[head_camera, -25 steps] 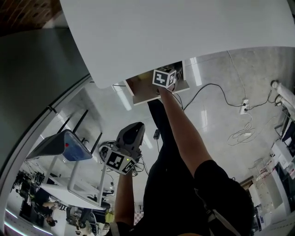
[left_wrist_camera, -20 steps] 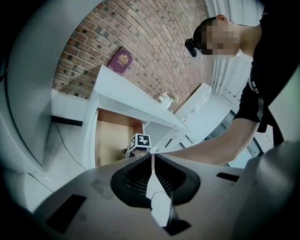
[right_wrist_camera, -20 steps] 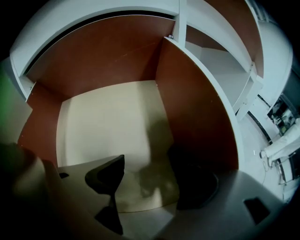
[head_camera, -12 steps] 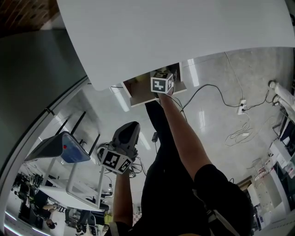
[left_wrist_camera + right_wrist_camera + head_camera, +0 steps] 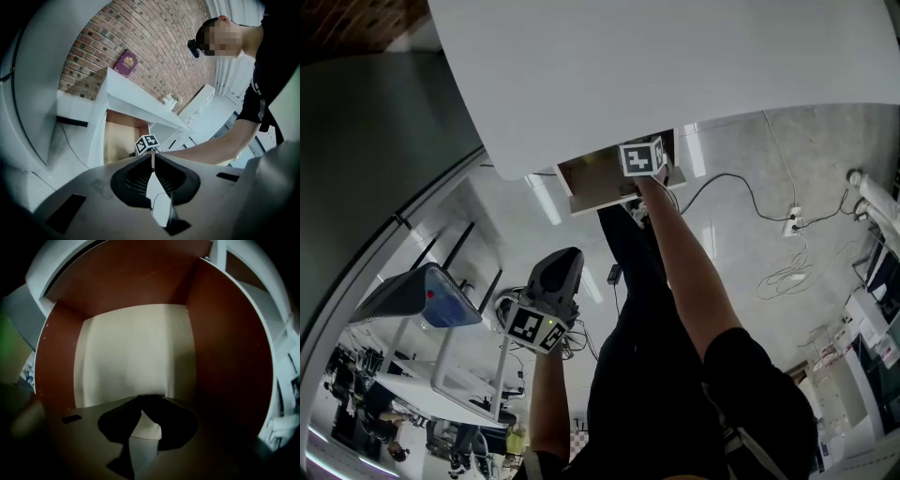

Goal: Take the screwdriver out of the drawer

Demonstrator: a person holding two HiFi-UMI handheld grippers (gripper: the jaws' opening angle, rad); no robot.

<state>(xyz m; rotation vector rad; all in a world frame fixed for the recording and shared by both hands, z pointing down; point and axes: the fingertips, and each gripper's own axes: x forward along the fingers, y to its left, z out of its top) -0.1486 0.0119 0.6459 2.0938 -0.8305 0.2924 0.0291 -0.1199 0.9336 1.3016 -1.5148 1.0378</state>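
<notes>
Under the white tabletop (image 5: 675,66) the drawer (image 5: 600,178) stands pulled out, brown inside with a pale bottom (image 5: 133,357). My right gripper (image 5: 643,159) reaches steeply down into it, at the drawer's right side in the head view. Its jaws (image 5: 150,398) are closing, tips nearly together low over the pale bottom. A dark shape lies across the tips, too dim to name, and no screwdriver is plainly visible. My left gripper (image 5: 555,281) hangs below and left of the drawer, away from it, with its jaws (image 5: 152,157) shut on nothing. From there the right gripper's marker cube (image 5: 147,143) shows at the drawer mouth.
Brown drawer walls (image 5: 225,348) close in on both sides of the right gripper. A maroon booklet (image 5: 126,63) lies on the tabletop by the brick wall. Cables and a socket strip (image 5: 794,220) lie on the floor to the right. A blue-topped stand (image 5: 431,295) is at left.
The right gripper's marker cube has rolled and shifted a little to the right inside the drawer. The left gripper has stayed where it was.
</notes>
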